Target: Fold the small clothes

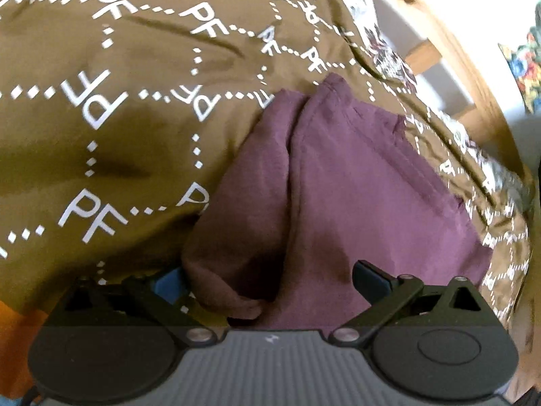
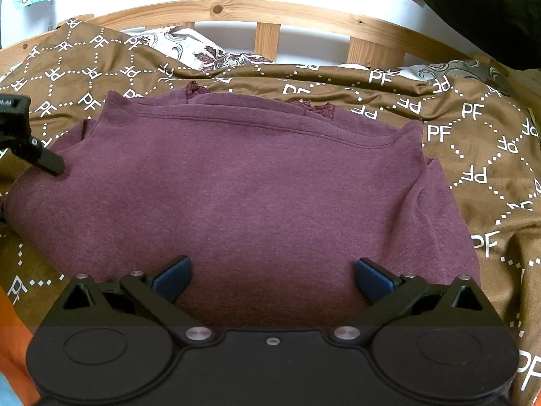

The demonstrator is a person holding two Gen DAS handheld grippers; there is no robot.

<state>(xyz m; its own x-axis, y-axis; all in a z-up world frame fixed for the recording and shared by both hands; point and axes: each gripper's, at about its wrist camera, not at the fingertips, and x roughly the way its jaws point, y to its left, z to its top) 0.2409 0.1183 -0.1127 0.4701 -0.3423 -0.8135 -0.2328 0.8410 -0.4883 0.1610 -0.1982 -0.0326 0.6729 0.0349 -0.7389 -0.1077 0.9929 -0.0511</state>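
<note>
A maroon garment [image 2: 253, 182] lies folded on a brown bedspread [image 2: 473, 155] printed with white "PF" letters. Its hem runs across the far side, with a bit of lace showing past it. My right gripper [image 2: 272, 280] is open, its blue pads just above the garment's near edge. My left gripper [image 1: 270, 280] is open at the garment's left edge [image 1: 338, 182], with a fold of fabric lying between its wide-apart fingers. Its finger [image 2: 47, 162] also shows in the right wrist view, touching the garment's left side.
A wooden bed frame [image 2: 270, 13] with slats runs along the far side, with a white wall behind. A patterned white pillow [image 2: 189, 50] lies under the spread's far edge. A dark object [image 2: 490, 10] sits at the far right. Orange fabric [image 2: 13, 355] shows near left.
</note>
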